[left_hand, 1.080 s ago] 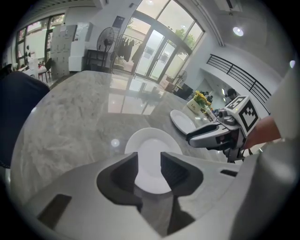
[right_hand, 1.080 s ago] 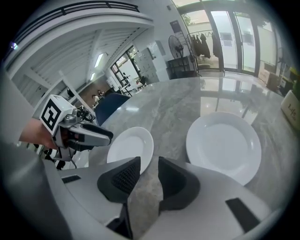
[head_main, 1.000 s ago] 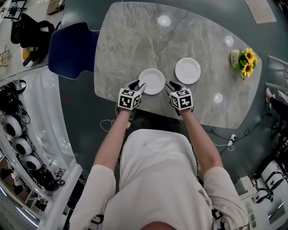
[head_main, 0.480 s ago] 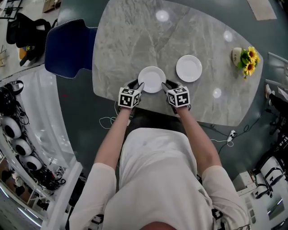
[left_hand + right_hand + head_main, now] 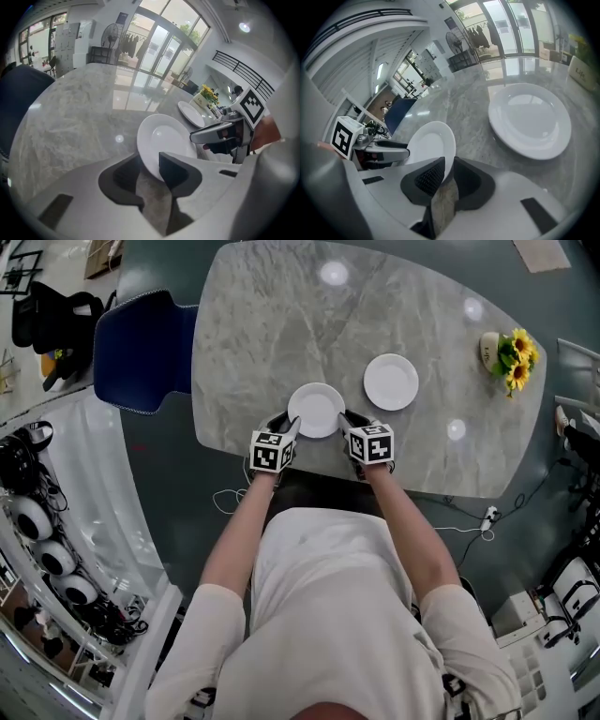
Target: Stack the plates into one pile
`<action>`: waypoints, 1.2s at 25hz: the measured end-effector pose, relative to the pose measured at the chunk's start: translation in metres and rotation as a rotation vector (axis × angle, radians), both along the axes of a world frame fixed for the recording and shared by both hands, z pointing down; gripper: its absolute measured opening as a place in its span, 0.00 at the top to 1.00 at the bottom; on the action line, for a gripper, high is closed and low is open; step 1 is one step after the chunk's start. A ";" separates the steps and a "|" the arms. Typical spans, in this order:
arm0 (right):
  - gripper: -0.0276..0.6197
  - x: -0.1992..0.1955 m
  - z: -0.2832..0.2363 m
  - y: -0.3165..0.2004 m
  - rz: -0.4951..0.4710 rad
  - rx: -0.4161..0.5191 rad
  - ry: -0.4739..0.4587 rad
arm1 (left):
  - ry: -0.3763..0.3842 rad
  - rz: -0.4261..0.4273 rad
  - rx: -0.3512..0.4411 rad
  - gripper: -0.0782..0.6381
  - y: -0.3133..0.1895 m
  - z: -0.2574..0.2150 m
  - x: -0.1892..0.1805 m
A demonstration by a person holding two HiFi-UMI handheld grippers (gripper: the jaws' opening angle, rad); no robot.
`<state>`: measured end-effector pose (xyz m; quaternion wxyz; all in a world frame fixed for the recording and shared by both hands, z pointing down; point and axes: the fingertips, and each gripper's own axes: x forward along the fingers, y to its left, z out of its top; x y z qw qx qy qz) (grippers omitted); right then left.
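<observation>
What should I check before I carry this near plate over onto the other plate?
1. Rim of the near plate between the jaws of the left gripper: ok.
2. Opposite rim between the jaws of the right gripper: ok.
3. Far plate bare, ready to receive: ok.
4. Stretch of marble table between the two plates free of things: ok.
5. Near plate already off the table: cannot tell.
6. Flower pot apart from the far plate: ok, it stands near the table's right edge.
</observation>
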<state>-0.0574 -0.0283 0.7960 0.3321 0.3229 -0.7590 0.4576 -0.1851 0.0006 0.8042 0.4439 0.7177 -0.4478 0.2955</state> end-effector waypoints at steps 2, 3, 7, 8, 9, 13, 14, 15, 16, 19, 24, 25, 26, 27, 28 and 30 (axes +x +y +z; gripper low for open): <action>0.84 0.004 -0.002 0.001 0.013 0.000 -0.005 | 0.007 0.001 0.002 0.71 0.000 -0.003 0.004; 0.84 0.006 -0.004 0.001 0.028 -0.001 -0.010 | 0.011 0.002 0.003 0.71 0.000 -0.004 0.006; 0.84 0.016 -0.012 -0.003 0.098 0.002 -0.029 | 0.016 0.014 0.010 0.71 -0.006 -0.011 0.015; 0.84 0.019 -0.014 -0.005 0.109 0.006 -0.030 | 0.016 0.020 0.012 0.71 -0.008 -0.012 0.018; 0.84 0.023 -0.016 -0.006 0.119 0.010 -0.030 | 0.017 0.028 0.014 0.71 -0.010 -0.014 0.021; 0.84 0.037 -0.025 -0.016 0.178 0.019 -0.042 | 0.014 0.066 0.021 0.71 -0.022 -0.020 0.034; 0.84 0.041 -0.027 -0.019 0.196 0.024 -0.047 | 0.013 0.075 0.023 0.71 -0.025 -0.021 0.038; 0.84 0.045 -0.029 -0.022 0.211 0.029 -0.049 | 0.013 0.083 0.024 0.71 -0.029 -0.022 0.041; 0.84 0.049 -0.031 -0.025 0.224 0.035 -0.049 | 0.015 0.090 0.025 0.71 -0.032 -0.023 0.045; 0.84 0.062 -0.033 -0.031 0.260 0.041 -0.051 | 0.023 0.115 0.024 0.71 -0.042 -0.024 0.058; 0.84 0.084 -0.035 -0.040 0.309 0.047 -0.056 | 0.035 0.147 0.028 0.71 -0.057 -0.028 0.079; 0.84 0.089 -0.035 -0.042 0.317 0.048 -0.055 | 0.040 0.154 0.029 0.71 -0.060 -0.028 0.084; 0.84 0.093 -0.034 -0.043 0.326 0.048 -0.053 | 0.044 0.162 0.030 0.71 -0.062 -0.028 0.089; 0.84 0.098 -0.033 -0.045 0.335 0.048 -0.050 | 0.048 0.172 0.031 0.71 -0.065 -0.028 0.093; 0.84 0.104 -0.032 -0.046 0.345 0.048 -0.047 | 0.052 0.181 0.032 0.71 -0.068 -0.028 0.098; 0.84 0.113 -0.031 -0.048 0.362 0.051 -0.040 | 0.060 0.198 0.035 0.71 -0.072 -0.029 0.108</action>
